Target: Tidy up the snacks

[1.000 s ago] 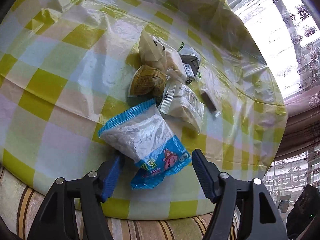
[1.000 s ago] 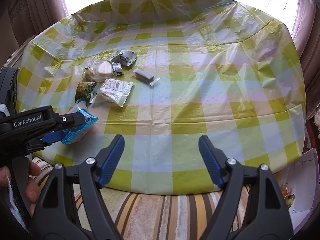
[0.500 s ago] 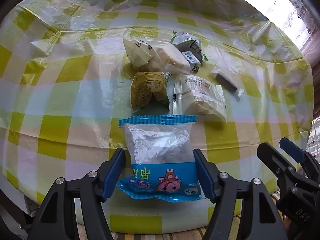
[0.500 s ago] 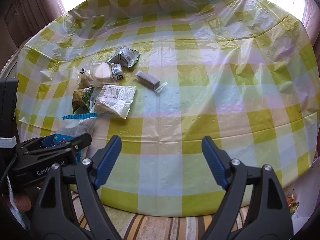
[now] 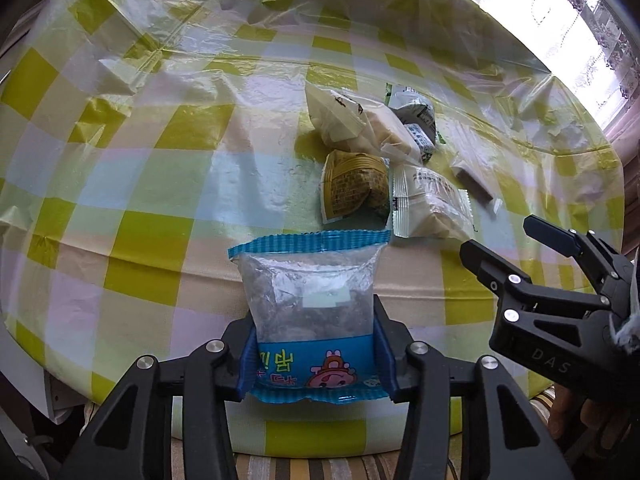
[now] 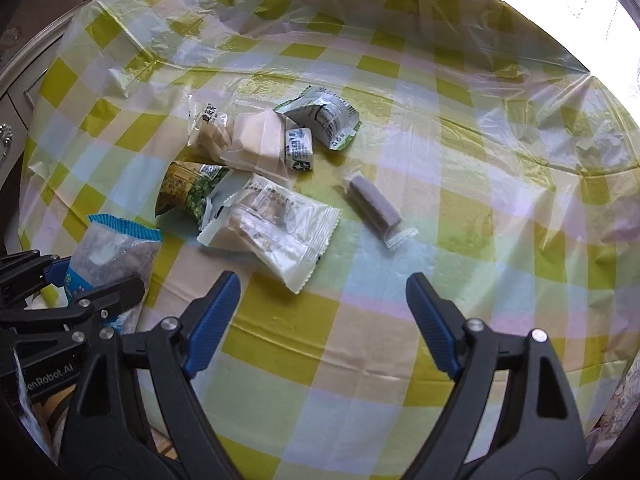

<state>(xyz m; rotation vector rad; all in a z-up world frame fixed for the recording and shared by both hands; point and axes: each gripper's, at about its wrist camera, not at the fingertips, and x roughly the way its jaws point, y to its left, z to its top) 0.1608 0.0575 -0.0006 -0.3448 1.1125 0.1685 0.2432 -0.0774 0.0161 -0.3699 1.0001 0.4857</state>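
My left gripper [image 5: 316, 354] is shut on a blue-edged clear snack bag [image 5: 312, 300] and holds it near the table's front edge; the bag also shows in the right wrist view [image 6: 110, 254]. A pile of snack packets lies further in: a white wrapped bar [image 6: 276, 228], a yellow-green packet [image 6: 188, 192], a clear bag of pale biscuits [image 6: 240, 136], a green-white packet [image 6: 324, 120] and a small grey stick [image 6: 374, 204]. My right gripper [image 6: 322, 320] is open and empty, just in front of the white wrapped bar.
A round table [image 6: 460, 128] carries a yellow-green checked cloth under crinkled clear plastic. A bright window [image 5: 560, 4] lies beyond the far edge. A striped cushion [image 5: 320, 468] shows below the front edge.
My left gripper has closed on the blue snack bag. My right gripper has moved left and forward toward the pile of packets.
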